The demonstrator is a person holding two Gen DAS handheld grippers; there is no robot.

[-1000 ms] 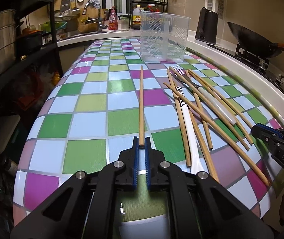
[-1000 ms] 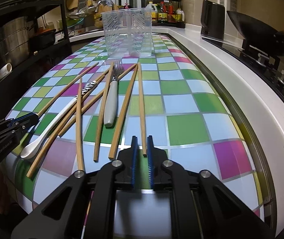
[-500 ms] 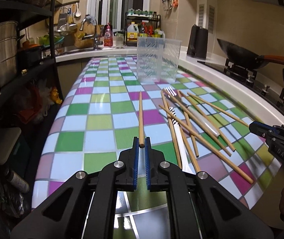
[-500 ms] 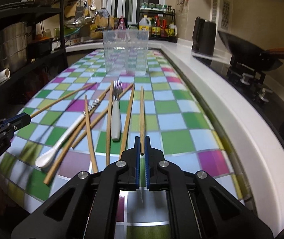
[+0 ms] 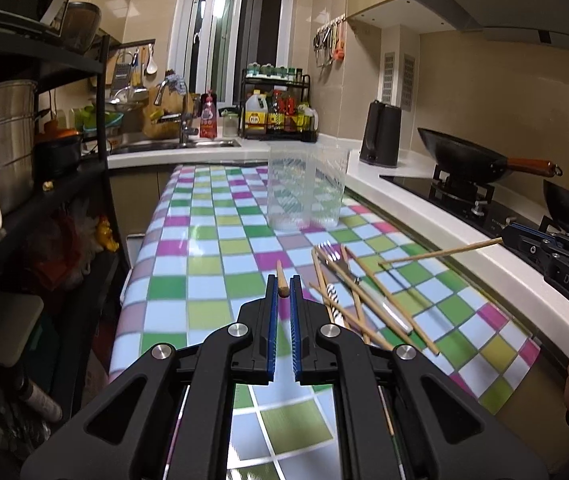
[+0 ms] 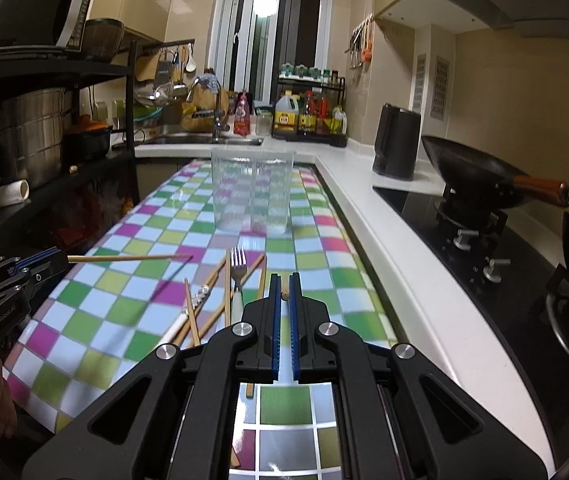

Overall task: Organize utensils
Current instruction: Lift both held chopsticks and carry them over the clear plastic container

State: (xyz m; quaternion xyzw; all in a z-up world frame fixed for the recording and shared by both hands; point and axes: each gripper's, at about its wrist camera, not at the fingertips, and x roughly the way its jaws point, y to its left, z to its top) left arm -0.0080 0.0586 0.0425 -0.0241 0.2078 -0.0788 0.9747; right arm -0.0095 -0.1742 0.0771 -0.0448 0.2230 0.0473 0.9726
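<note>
My left gripper (image 5: 283, 280) is shut on a wooden chopstick (image 5: 281, 275), held clear of the checkered table (image 5: 204, 264). The right wrist view shows that chopstick (image 6: 132, 257) sticking out level from the left gripper (image 6: 58, 261). My right gripper (image 6: 284, 281) is shut on a second chopstick (image 6: 284, 291), which the left wrist view shows as a stick (image 5: 440, 255) jutting from the right gripper (image 5: 506, 236). A pile of chopsticks (image 5: 368, 308), a fork (image 5: 334, 255) and a striped-handled spoon (image 6: 198, 296) lies on the cloth. A clear plastic container (image 5: 306, 188) stands upright behind it.
A stove with a black wok (image 5: 464, 160) and a dark kettle (image 5: 380, 140) line the white counter on the right. A black shelf with steel pots (image 5: 0, 140) runs along the left. The sink (image 5: 188, 142) and a bottle rack sit at the back.
Both grippers have risen off the table, each carrying its chopstick up with it. The pile and the container stay where they were.
</note>
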